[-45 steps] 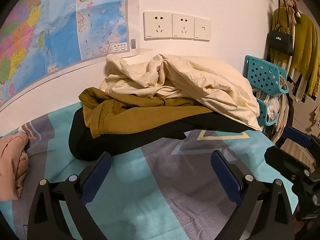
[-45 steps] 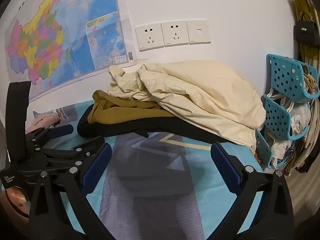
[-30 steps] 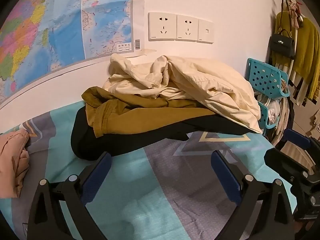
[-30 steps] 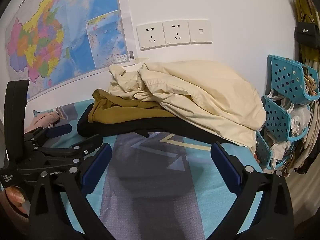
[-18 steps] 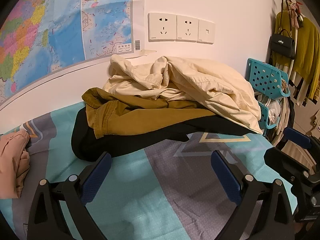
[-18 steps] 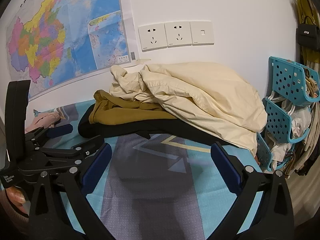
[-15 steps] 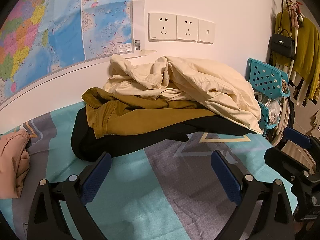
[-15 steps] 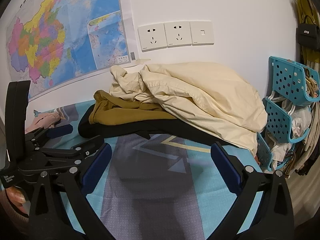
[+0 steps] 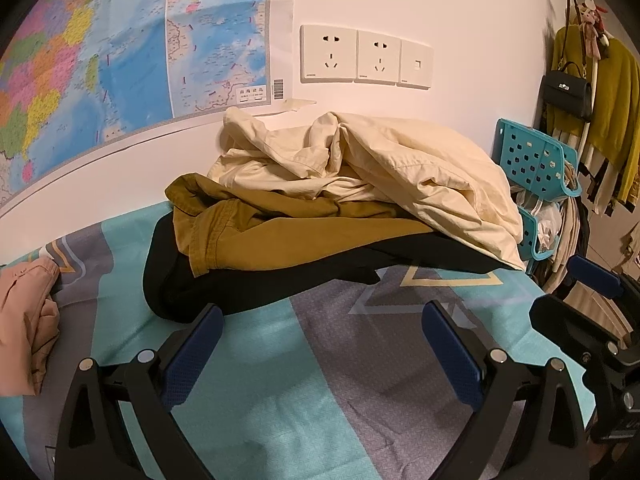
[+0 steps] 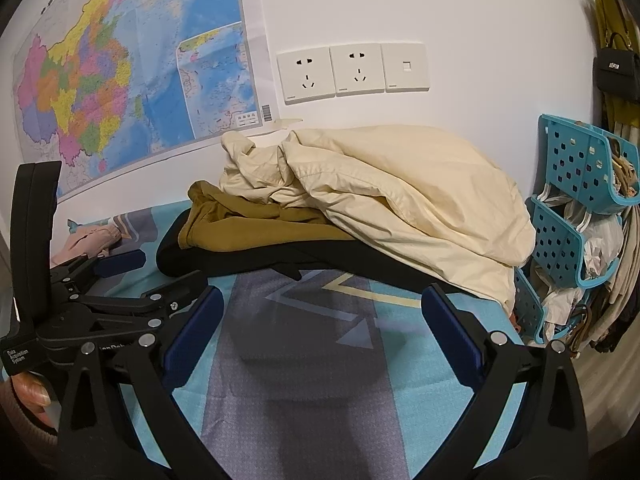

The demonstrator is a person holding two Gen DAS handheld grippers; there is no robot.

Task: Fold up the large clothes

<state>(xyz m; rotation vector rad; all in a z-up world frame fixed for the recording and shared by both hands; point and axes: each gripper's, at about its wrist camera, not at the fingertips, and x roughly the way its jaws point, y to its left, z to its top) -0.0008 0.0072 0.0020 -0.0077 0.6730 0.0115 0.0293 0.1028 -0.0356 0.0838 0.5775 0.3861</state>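
Observation:
A pile of large clothes lies against the wall on the bed: a cream garment (image 9: 400,168) on top, a mustard one (image 9: 280,236) under it and a black one (image 9: 248,284) at the bottom. The pile also shows in the right wrist view, cream (image 10: 400,200), mustard (image 10: 248,232), black (image 10: 224,260). My left gripper (image 9: 320,336) is open and empty above the bedsheet, short of the black garment. My right gripper (image 10: 320,320) is open and empty, to the right of the left one.
The teal and grey patterned bedsheet (image 9: 280,400) covers the bed. A pink garment (image 9: 24,312) lies at the far left. Blue plastic baskets (image 10: 576,208) hang at the bed's right end. A map (image 10: 120,72) and wall sockets (image 10: 352,72) are on the wall behind.
Both grippers have shifted very slightly; the pile sits a touch lower in view. Nothing was grasped or moved.

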